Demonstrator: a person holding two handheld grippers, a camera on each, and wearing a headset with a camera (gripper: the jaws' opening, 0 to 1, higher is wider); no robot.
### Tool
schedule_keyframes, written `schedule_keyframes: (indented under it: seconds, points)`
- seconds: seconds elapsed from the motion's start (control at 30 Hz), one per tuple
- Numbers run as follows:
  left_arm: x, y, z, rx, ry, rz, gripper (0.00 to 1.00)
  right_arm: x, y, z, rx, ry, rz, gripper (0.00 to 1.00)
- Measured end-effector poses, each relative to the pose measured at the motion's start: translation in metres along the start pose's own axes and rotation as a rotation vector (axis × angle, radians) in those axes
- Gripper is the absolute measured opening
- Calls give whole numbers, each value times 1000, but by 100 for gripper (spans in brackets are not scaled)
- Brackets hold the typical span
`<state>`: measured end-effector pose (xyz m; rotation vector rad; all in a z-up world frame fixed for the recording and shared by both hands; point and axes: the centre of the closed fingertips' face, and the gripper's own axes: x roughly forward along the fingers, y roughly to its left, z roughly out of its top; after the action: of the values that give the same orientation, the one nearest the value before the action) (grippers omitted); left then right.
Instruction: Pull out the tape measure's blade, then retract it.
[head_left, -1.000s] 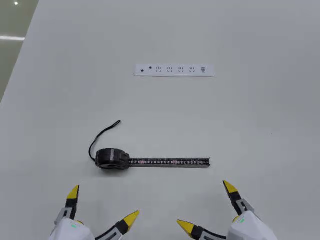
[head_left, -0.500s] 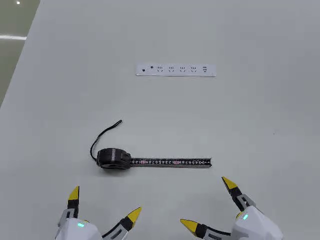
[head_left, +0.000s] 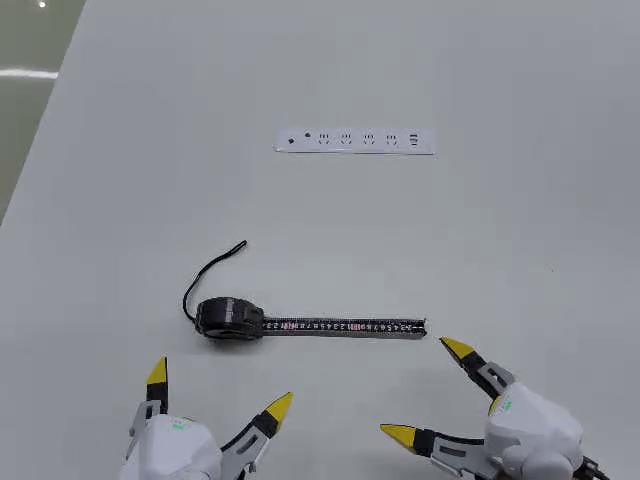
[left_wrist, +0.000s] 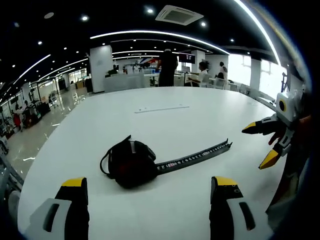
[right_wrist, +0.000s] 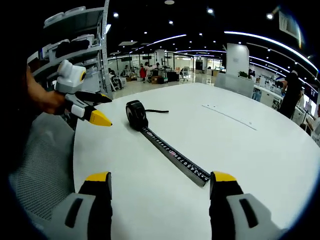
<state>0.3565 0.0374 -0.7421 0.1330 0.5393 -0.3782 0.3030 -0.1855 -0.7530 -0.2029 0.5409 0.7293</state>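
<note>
Black tape measure (head_left: 228, 319) flat on the white table (head_left: 480, 230), blade (head_left: 345, 327) pulled out to the right. Left gripper (head_left: 220, 387) near side of the case, wide open, holding nothing. Right gripper (head_left: 427, 390) wide open too, close by the blade's tip, not touching.

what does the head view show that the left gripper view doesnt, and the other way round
Head view: the power strip from above with its socket holes visible, and the left gripper with its white body behind the jaws.

Left gripper view: the room past the table, with ceiling lights, a pillar and people standing at the far end.

Both: the tape measure lying on the white table with its blade pulled out, the right gripper near the blade's tip, and both pairs of jaws open.
</note>
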Motion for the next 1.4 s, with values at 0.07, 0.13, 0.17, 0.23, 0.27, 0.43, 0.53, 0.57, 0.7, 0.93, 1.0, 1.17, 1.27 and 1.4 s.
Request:
schedule_keyframes:
  seconds: [0.07, 0.13, 0.17, 0.23, 0.27, 0.43, 0.53, 0.57, 0.7, 0.93, 1.0, 1.17, 1.27, 1.4]
  points:
    - [6, 1, -2, -3, 15, 6, 99, 1, -3, -2, -11, 8, 35, 79]
    - [9, 2, -3, -10, 25, 13, 99, 3, -6, -5, -28, 18, 61, 77]
    - [10, 3, -4, -13, 29, 13, 99, 4, -7, -6, -34, 22, 73, 76]
    - [13, 3, -4, -19, 36, 16, 99, 5, -10, -7, -47, 31, 83, 74]
    - [14, 3, -4, -22, 37, 16, 99, 6, -11, -8, -54, 36, 90, 73]
    - [23, 7, -3, -30, 47, 24, 99, 8, -20, -9, -88, 54, 136, 69]
    - [29, 10, -2, -32, 54, 30, 98, 10, -27, -10, -123, 66, 157, 68]
    - [31, 10, -2, -33, 57, 33, 98, 10, -28, -10, -131, 70, 166, 66]
    - [39, 12, 0, -36, 68, 39, 97, 14, -37, -11, -162, 82, 193, 61]
    - [53, 17, -1, -59, 89, 52, 96, 23, -48, -19, -232, 118, 239, 52]
    - [57, 20, 0, -65, 90, 58, 96, 26, -51, -20, -243, 129, 249, 50]
    - [61, 21, 1, -67, 93, 64, 96, 29, -53, -22, -251, 137, 264, 43]
    - [64, 23, 3, -75, 93, 69, 96, 32, -57, -24, -261, 149, 276, 37]
    - [76, 29, 6, -107, 105, 91, 96, 40, -64, -32, -317, 203, 325, 31]
